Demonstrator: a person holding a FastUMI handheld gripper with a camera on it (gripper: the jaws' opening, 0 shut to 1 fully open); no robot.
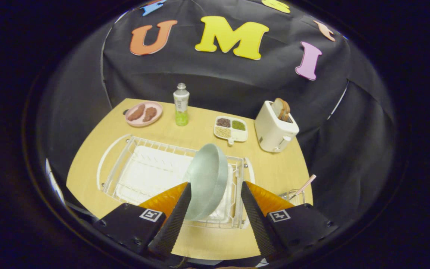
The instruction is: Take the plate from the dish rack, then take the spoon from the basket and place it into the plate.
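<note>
While open, hand-held gripper (215, 209) flanks plate (207, 179).

Pale wooden table (274, 172) at centre frame, black cloth wall (222, 82) draped behind across the upper half, dim booth, light falling on tabletop

No text on the bottle (181, 104) label is legible

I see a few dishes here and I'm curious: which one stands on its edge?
The grey-green plate in the dish rack, between the open gripper fingers. The pink plate and divided tray lie flat.
</note>
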